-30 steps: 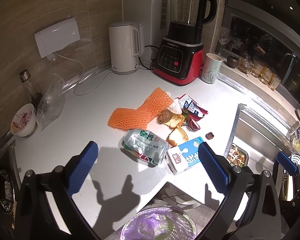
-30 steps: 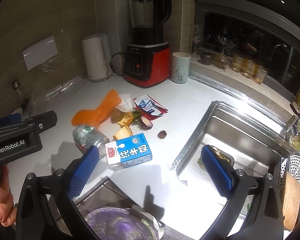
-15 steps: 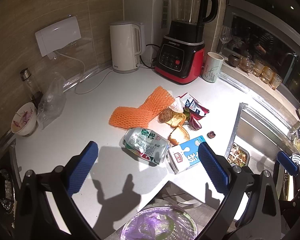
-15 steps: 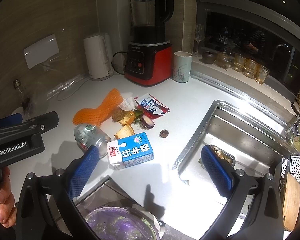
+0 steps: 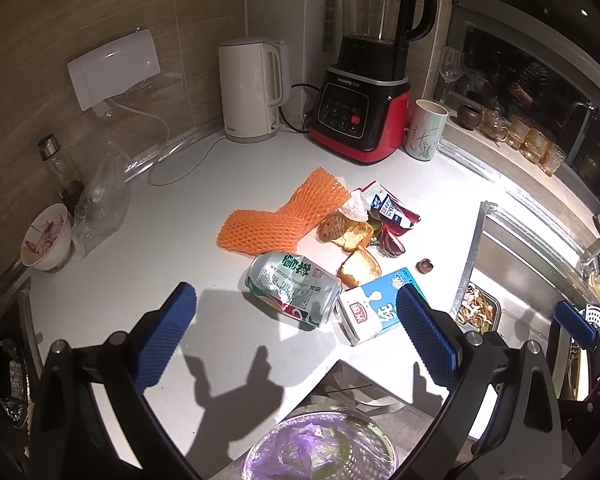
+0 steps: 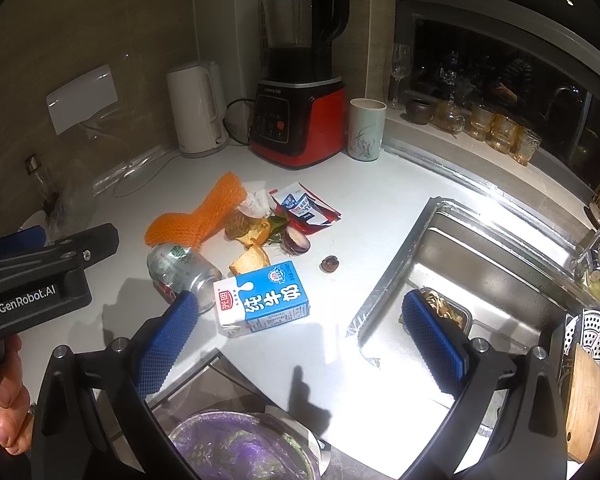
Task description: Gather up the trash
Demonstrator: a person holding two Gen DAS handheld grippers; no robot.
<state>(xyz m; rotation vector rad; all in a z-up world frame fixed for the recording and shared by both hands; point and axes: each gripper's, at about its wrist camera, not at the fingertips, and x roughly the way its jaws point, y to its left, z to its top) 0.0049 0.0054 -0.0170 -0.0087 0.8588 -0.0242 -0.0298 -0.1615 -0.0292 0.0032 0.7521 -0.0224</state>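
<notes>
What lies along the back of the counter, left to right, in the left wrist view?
Bowl → plastic bag → white kettle → red blender → cup → amber glasses.

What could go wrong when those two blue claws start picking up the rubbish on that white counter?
The can lies on its side touching the milk carton, so closing on one might roll or shove the other. The small dark scrap sits near the sink edge and could get knocked in. The bread pieces are jumbled with wrappers; a gripper could crumble them. Both the left gripper and right gripper hang open, holding nothing.
</notes>
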